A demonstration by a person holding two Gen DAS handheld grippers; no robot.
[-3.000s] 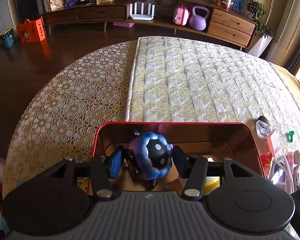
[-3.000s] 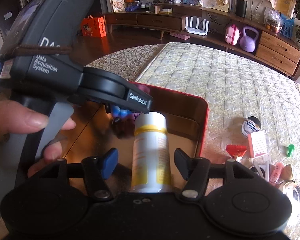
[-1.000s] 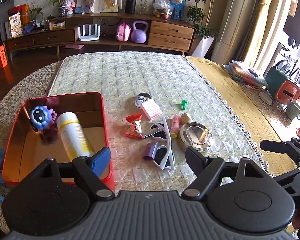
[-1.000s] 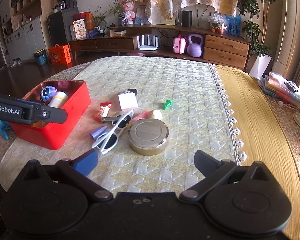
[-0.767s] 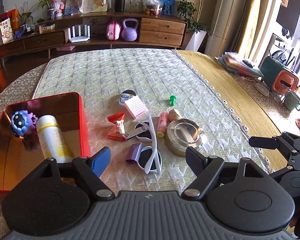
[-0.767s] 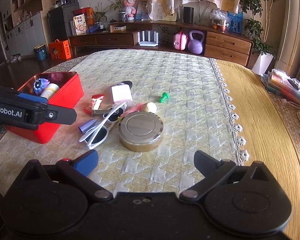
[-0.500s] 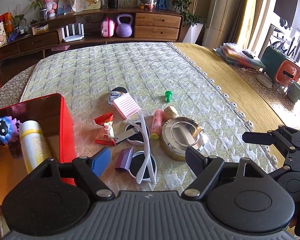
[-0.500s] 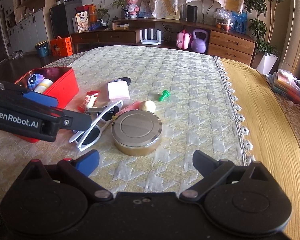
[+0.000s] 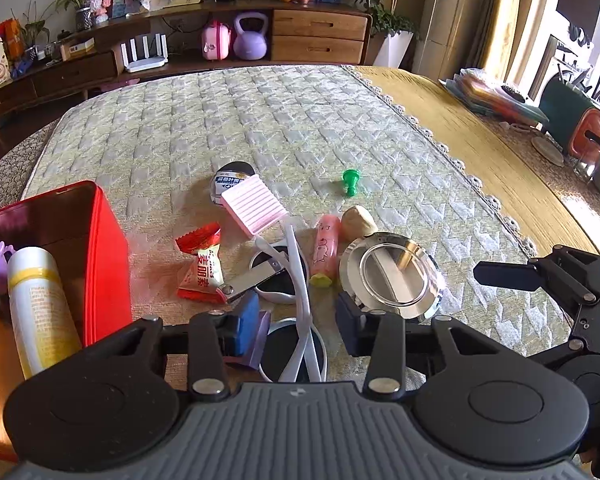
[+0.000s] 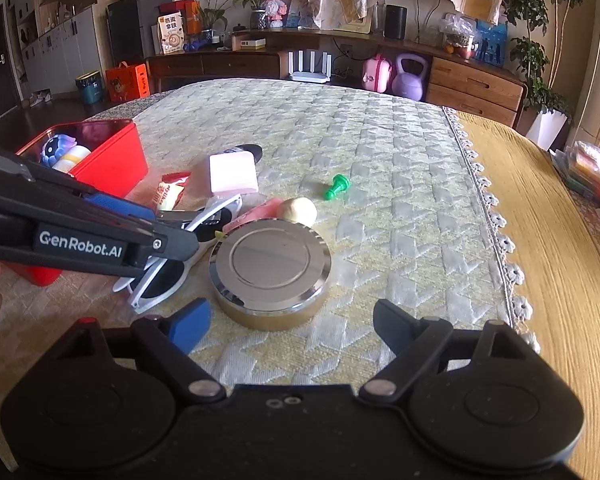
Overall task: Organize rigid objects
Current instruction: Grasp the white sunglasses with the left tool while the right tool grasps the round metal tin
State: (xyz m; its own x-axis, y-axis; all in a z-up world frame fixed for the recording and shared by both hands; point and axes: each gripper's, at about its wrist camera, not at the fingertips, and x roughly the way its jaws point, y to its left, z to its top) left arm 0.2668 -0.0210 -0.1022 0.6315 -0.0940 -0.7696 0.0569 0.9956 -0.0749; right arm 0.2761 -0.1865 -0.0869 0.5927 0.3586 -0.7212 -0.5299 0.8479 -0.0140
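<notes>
Both tools have left the red box [image 9: 99, 248]; left tool [image 9: 295, 320], gaping empty, straddles sunglasses [image 9: 300, 280]; right tool [image 10: 291, 328] wide, empty, faces tin [image 10: 269, 268].

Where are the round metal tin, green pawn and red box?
round metal tin [image 10: 270, 258], right wrist view, centre of lid.
green pawn [image 9: 350, 182], left wrist view, on its body.
red box [image 9: 107, 256], left wrist view, outer side wall.

Open quilted cloth [image 10: 380, 152] beyond and right of the clutter. Round tin [image 10: 270, 271] hemmed left by white sunglasses [image 9: 300, 292] and pink tube [image 9: 325, 251], red box [image 9: 99, 256] walling the far left; green peg [image 10: 337, 186] alone.
</notes>
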